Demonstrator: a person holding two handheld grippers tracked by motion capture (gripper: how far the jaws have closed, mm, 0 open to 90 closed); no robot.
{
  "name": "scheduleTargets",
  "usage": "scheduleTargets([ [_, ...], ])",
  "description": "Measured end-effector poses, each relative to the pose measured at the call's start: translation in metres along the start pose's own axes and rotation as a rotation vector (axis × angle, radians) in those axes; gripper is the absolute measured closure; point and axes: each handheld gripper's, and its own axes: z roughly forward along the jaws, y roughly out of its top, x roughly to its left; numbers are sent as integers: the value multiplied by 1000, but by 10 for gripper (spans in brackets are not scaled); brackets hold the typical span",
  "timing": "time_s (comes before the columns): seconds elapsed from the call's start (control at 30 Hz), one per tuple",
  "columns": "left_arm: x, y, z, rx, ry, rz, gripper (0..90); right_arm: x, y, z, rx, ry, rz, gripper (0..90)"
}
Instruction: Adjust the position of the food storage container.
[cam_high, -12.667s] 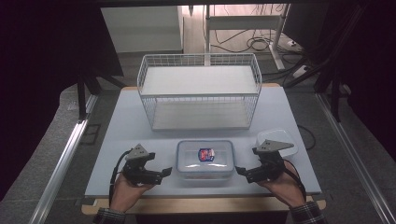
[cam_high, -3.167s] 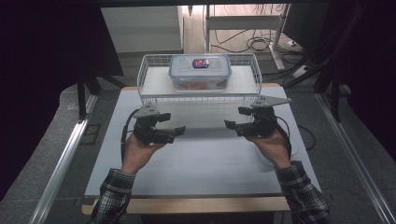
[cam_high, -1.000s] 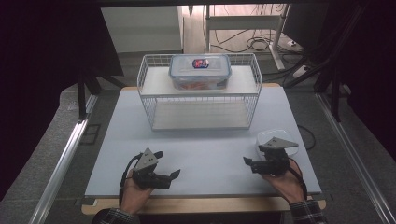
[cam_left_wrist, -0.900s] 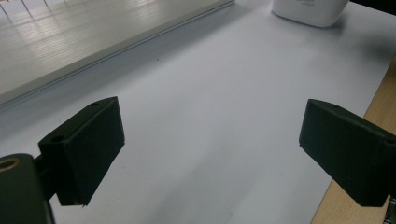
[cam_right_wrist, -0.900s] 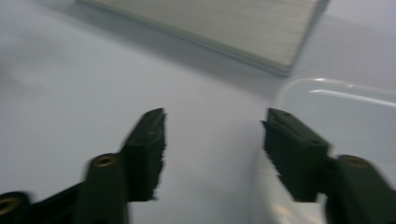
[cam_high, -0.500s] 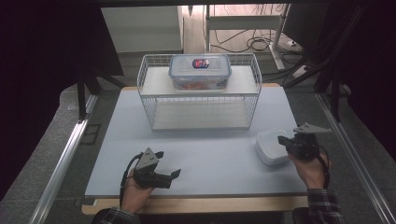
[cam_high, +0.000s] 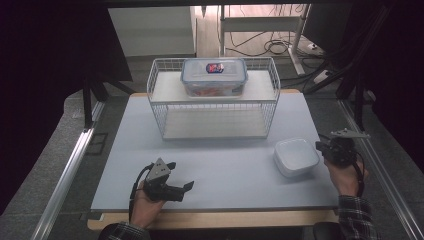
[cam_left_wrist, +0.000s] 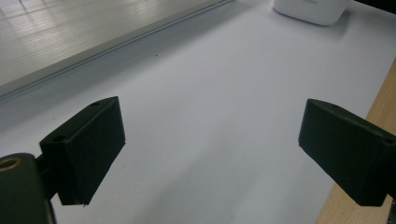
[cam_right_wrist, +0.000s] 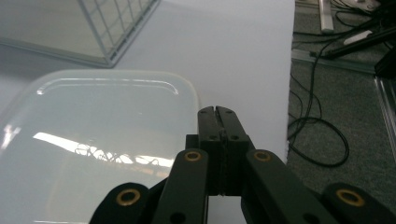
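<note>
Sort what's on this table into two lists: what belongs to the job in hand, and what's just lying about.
In the job:
- right gripper, jaws shut and empty, beside the dish
- white dish by the table's right edge
- left gripper, jaws open and empty, near the front edge

Lying about:
- lidded container on top of the wire rack
- wire rack at the back
- cables on the floor

Grey floor (cam_high: 60, 165), cables (cam_high: 272, 47), perhaps dim

No legible text — anywhere.
</note>
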Motion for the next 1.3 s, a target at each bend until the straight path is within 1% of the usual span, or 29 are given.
scheduleTargets([
  [0.13, 0, 0, 1, 5, 1, 6, 69, -3, -3, 6, 21, 11, 9, 899],
  [0.17, 0, 0, 1, 6, 2, 7, 69, -3, -4, 8, 31, 26, 9, 899],
  [0.27, 0, 0, 1, 7, 3, 10, 69, 0, -4, 8, 34, 17, -1, 899],
  [0.33, 0, 0, 1, 6, 4, 10, 69, 2, -4, 8, 36, 42, 0, 899],
  [0.37, 0, 0, 1, 5, 4, 10, 69, 8, -4, 10, 43, 54, -14, 899],
  [0.4, 0, 0, 1, 5, 4, 9, 69, 8, -4, 10, 43, 54, -14, 899],
  [0.43, 0, 0, 1, 5, 4, 10, 69, 11, -3, 10, 47, 62, -22, 899],
  [0.53, -1, 0, 1, 7, 5, 13, 69, 20, -3, 13, 52, 98, -40, 900],
  [0.73, 0, 0, 1, 10, 0, 6, 69, 41, -2, 14, 57, 163, -75, 899],
  [0.87, -1, 0, 1, 15, 1, 8, 69, 56, -3, 15, 71, 201, -97, 899],
  [1.13, -1, -1, 2, 22, 3, 9, 69, 82, -6, 15, 89, 287, -123, 899],
  [1.23, -1, -1, 3, 28, 2, 7, 67, 91, -6, 16, 96, 313, -127, 899],
  [1.3, -1, -1, 4, 32, -1, 7, 64, 96, -7, 16, 104, 329, -139, 899],
])
